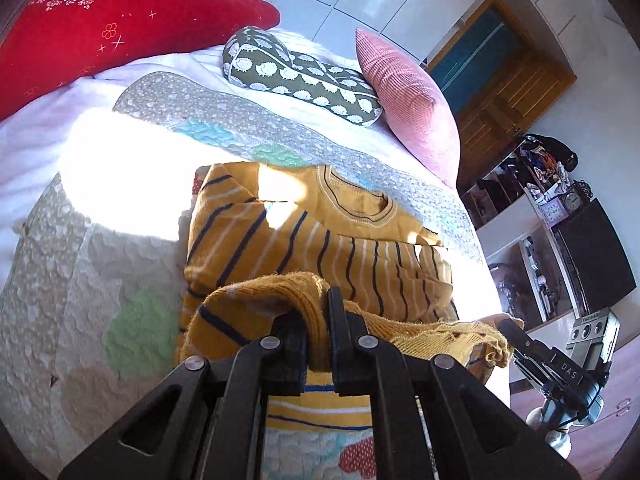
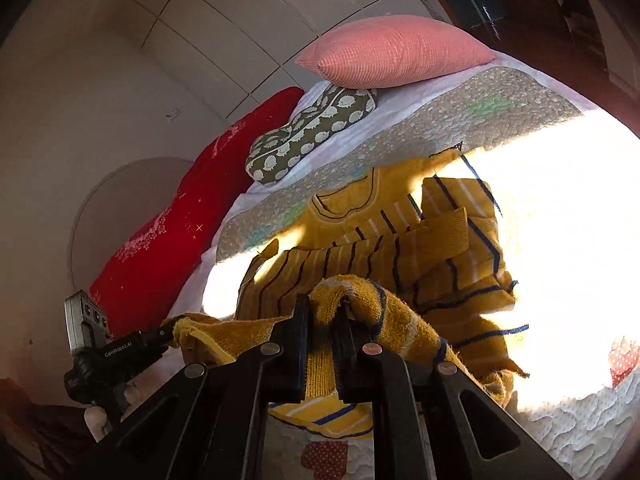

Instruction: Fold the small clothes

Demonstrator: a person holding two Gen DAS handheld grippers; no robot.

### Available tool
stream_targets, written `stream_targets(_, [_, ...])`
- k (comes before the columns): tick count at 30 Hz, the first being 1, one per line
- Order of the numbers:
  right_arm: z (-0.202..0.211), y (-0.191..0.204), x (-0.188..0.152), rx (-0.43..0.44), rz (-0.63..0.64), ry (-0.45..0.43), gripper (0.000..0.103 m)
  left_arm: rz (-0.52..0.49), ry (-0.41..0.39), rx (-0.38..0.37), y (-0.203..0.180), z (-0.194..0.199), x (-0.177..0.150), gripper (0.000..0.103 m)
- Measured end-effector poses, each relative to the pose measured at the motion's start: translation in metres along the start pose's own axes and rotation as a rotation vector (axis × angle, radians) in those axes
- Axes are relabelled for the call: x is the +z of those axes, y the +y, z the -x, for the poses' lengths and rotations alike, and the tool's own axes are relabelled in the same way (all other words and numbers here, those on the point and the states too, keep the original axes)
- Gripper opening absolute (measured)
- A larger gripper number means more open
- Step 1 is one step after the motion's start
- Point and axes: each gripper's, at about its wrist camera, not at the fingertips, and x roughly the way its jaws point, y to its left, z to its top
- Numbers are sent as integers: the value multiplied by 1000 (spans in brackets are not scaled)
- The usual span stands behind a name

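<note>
1. The sweater (image 1: pixel 320 248) lies on the bed's quilt (image 1: pixel 132 320), neckline toward the pillows, hem lifted off the quilt.
2. The left gripper (image 1: pixel 318 344) has its fingers closed on the hem.
3. The right gripper (image 2: pixel 320 344) likewise pinches the hem alongside.
4. Beyond the sweater: a hedgehog pillow (image 1: pixel 300 74), pink pillow (image 1: pixel 408 100), red pillow (image 1: pixel 100 40).

Left gripper (image 1: pixel 318 336) clamped on the lifted hem of a yellow striped sweater (image 1: pixel 320 248), rest of it lying on the quilted bed (image 1: pixel 60 280), neckline away from camera. Right gripper (image 1: pixel 508 330) holds the same hem at far right. Behind: red pillow (image 1: pixel 100 36), hedgehog-print cushion (image 1: pixel 304 72), pink cushion (image 1: pixel 408 96). Strong sun patch on bed.
</note>
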Motion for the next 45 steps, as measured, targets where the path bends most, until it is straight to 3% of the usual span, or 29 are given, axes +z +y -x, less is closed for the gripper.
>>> stream_targets(6, [-83,-32,57,-91,-43,36,11,30,67,83,14,-72,49,8])
stream_targets(10, [-125,-53,77,-125,-82,50,11,24,102,137,19,-114,68,9])
stream_targets(14, [-152,-75,87,-156,-138,70,12,54,130,139,24,-139,83,11])
stream_targets(18, [-156,-91,95,-162,-204,42,26,104,137,82,28,-141,95,22])
stream_targets(20, [-144,-93,103,-142,-219,0,41,121,98,62,29,-127,101,36])
stream_targets(23, [-120,-85,110,-161,-174,-63,43,131,38,59,33,-103,107,54])
stream_targets(28, [-111,-64,97,-82,-110,-7,43,80,25,116,30,-84,89,55])
stream_targets(31, [-129,-46,79,-1,-58,81,43,34,53,156,29,-92,64,55])
stream_targets(33, [-150,-40,71,43,-31,170,43,12,73,223,32,-104,49,55])
stream_targets(34, [-162,-39,68,28,-15,214,43,-1,73,271,36,-111,45,55])
stream_targets(36, [-183,-44,67,-82,32,257,43,-24,78,333,42,-121,41,55])
stream_targets(38, [-190,-59,76,-251,79,205,42,-8,80,340,52,-126,39,55])
stream_targets(40, [-183,-85,88,-333,34,119,39,10,76,322,58,-127,38,57])
stream_targets(43, [-168,-121,100,-311,-119,54,22,-31,71,319,55,-127,37,57])
stream_targets(45, [-161,-121,103,-321,-118,31,23,-32,78,301,53,-122,38,57])
